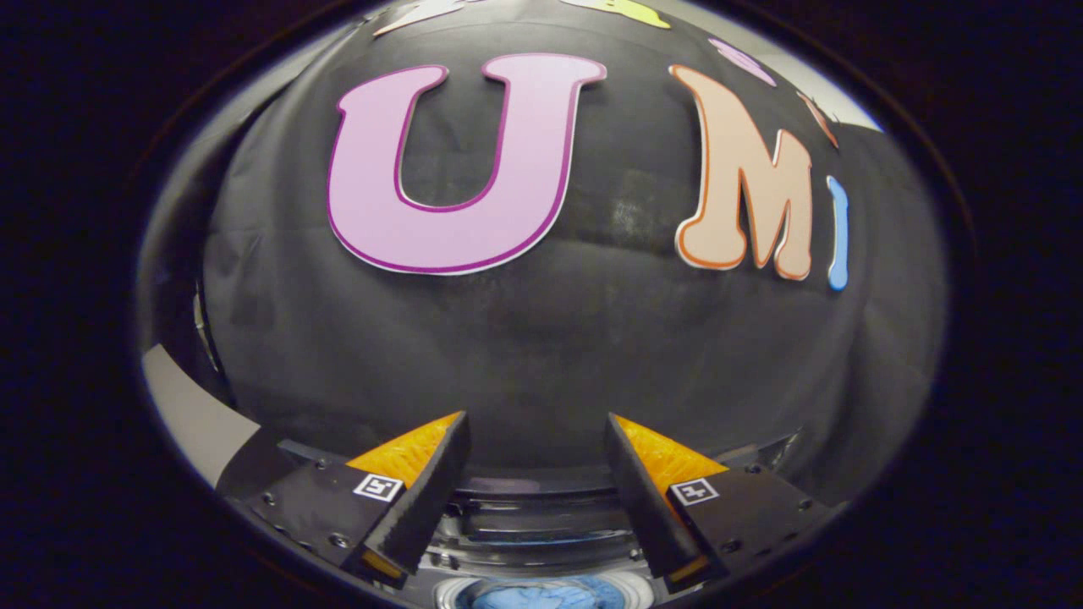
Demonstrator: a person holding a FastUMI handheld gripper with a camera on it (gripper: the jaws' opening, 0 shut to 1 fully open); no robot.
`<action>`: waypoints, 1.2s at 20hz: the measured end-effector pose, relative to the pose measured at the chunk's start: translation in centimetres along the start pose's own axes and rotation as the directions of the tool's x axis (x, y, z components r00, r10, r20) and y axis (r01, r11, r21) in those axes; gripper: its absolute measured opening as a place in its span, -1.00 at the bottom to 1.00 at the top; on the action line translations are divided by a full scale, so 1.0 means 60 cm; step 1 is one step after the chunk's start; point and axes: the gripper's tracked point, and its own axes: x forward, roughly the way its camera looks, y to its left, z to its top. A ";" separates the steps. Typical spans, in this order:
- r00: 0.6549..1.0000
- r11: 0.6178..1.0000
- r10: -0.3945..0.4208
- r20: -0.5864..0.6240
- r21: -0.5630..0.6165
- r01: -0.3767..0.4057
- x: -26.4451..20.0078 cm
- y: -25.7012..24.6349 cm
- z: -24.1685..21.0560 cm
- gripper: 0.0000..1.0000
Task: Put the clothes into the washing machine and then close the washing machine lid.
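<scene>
With fingers parted, hand-held gripper (536, 440) overhangs washing machine (541, 541).

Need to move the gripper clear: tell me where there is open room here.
Open: the gap between the spread, empty jaws of the gripper, ahead to the black cloth wall. Crowded: below, the washing machine opening with blue clothes in the drum.
</scene>
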 end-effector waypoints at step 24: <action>0.992 0.993 0.121 -0.020 -0.010 -0.121 -0.302 -0.035 -0.146 0.97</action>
